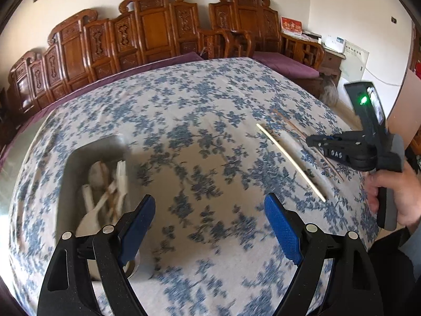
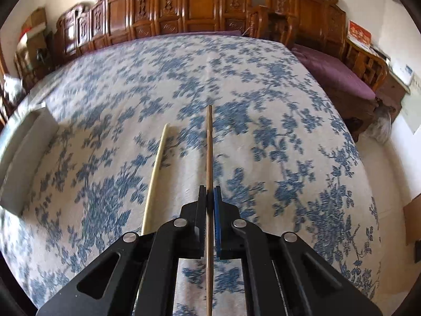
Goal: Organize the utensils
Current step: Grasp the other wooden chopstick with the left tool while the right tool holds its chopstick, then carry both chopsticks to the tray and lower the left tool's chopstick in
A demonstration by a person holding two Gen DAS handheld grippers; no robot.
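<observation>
In the right wrist view my right gripper (image 2: 210, 192) is shut on a thin brown chopstick (image 2: 209, 147), which runs straight ahead between the pads over the floral tablecloth (image 2: 263, 105). A cream chopstick (image 2: 156, 173) lies just left of it on the cloth. In the left wrist view my left gripper (image 1: 209, 208) stands open over bare cloth with nothing between its fingers. To its left is a grey tray (image 1: 79, 163) holding white spoons and other utensils. The cream chopstick (image 1: 289, 160) lies to the right, and beyond it the right gripper (image 1: 313, 142) is held by a hand (image 1: 394, 192).
The table (image 1: 184, 100) is covered by the blue-flowered cloth. Carved wooden benches (image 1: 147, 34) with purple cushions (image 1: 286, 63) line the far side. The grey tray's end (image 2: 23, 152) shows at the left of the right wrist view. A side cabinet (image 1: 334, 58) stands at the far right.
</observation>
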